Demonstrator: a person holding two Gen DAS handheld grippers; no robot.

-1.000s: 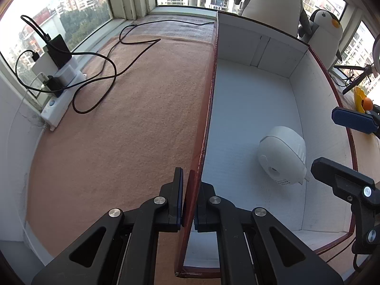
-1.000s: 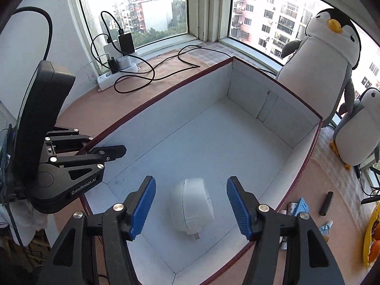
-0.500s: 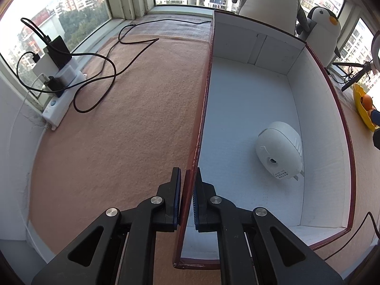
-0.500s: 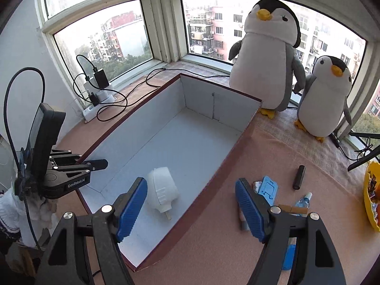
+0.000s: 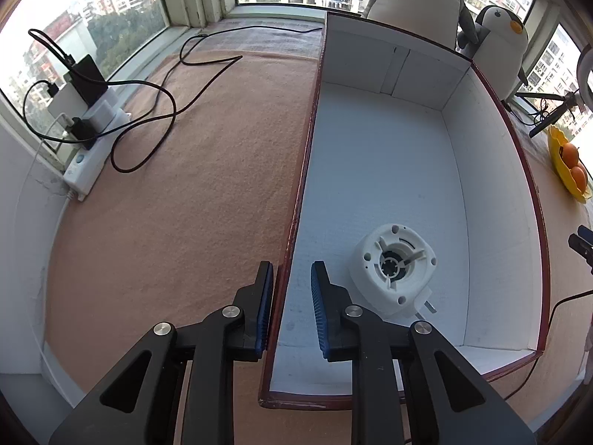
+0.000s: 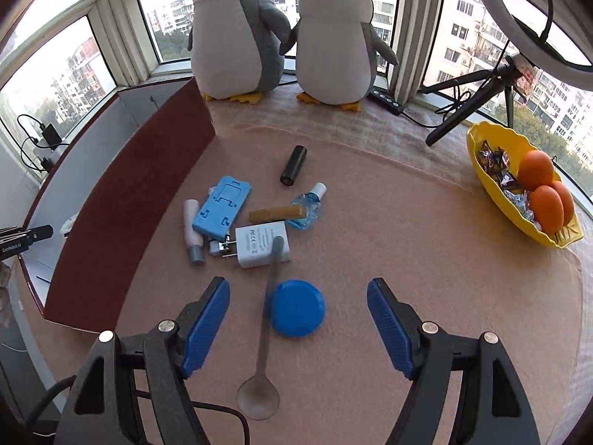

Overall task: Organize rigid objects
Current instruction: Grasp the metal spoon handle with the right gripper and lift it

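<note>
Dark-red cardboard formed the outside of the large open box, white within, and in the left wrist view its long wall stood between the jaws of the left gripper. Those jaws were opening: the left pad lay close against the wall's outer face, while the right pad stood clear of the inner face. Just right of the right jaw, on the box floor, sat a white rounded plastic appliance, its recessed underside turned up.

Through the right wrist view, the right gripper hung with jaws spread wide and nothing pinched. Between them, on the tan cloth, lay a flat round blue lid and a long grey metal spoon. Beyond the jaws clustered a white plug-in charger, a light-blue plastic phone stand and a black cylinder.
</note>
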